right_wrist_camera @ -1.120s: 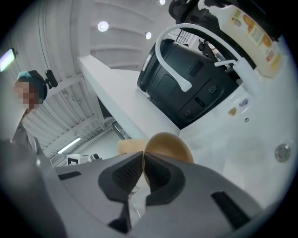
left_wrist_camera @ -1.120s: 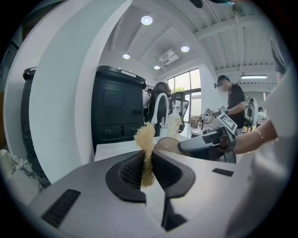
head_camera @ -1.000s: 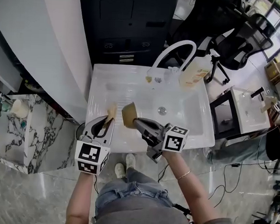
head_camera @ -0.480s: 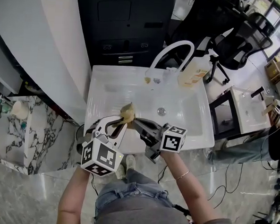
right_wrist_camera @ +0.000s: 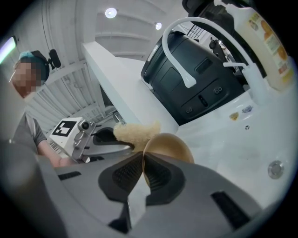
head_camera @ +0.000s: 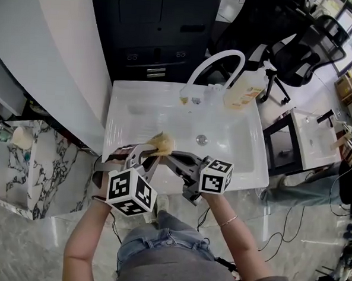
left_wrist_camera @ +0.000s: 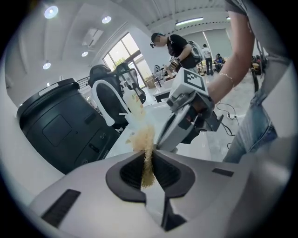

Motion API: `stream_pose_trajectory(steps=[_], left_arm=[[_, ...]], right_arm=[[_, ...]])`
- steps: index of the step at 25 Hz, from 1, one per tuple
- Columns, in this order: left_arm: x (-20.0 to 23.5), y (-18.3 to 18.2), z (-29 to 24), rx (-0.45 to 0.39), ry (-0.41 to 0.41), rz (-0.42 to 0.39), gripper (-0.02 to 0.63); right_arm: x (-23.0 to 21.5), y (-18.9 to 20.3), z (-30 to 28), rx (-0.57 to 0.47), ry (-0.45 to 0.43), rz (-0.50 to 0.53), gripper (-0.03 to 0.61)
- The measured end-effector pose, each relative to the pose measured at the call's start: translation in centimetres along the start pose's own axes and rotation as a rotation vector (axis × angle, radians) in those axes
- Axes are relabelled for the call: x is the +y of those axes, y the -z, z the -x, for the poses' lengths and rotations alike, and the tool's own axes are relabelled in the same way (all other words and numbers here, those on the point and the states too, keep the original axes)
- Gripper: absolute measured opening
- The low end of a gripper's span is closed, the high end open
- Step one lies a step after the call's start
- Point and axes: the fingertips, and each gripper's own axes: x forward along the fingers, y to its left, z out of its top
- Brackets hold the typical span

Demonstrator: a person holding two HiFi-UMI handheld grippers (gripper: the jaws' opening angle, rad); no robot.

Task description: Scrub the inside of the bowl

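holding the tan bowl [right_wrist_camera: 168, 148] by its rim, right gripper [right_wrist_camera: 143, 160] has jaws clamped on the thin wall, one inside, one outside, prob. so the mouth faces the left gripper [left_wrist_camera: 148, 155] & drips land in the white sink [head_camera: 235, 140]. left gripper pinches a tan scrub pad [left_wrist_camera: 145, 137], which sticks out past the tips so pad, not plastic, meets the bowl. pad sits just beside the bowl's rim; can't tell if it's inside. bowl hangs over the sink's front-left part.
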Motion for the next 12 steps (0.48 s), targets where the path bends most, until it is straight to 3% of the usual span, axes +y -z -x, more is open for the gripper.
stream_pose_trajectory(steps=[5,12], left_arm=[[0.9,0.6,-1.0,-0.028,0.073,0.107,0.046],[2.9,1.9,-2.3,-0.042,0.130,0.232,0.046]], right_arm=[[-0.4,0.3,0.3,0.040,-0.038,0.025,0.021],[-0.3,-0.2,0.6,0.086,-0.158,0.016,0.021]])
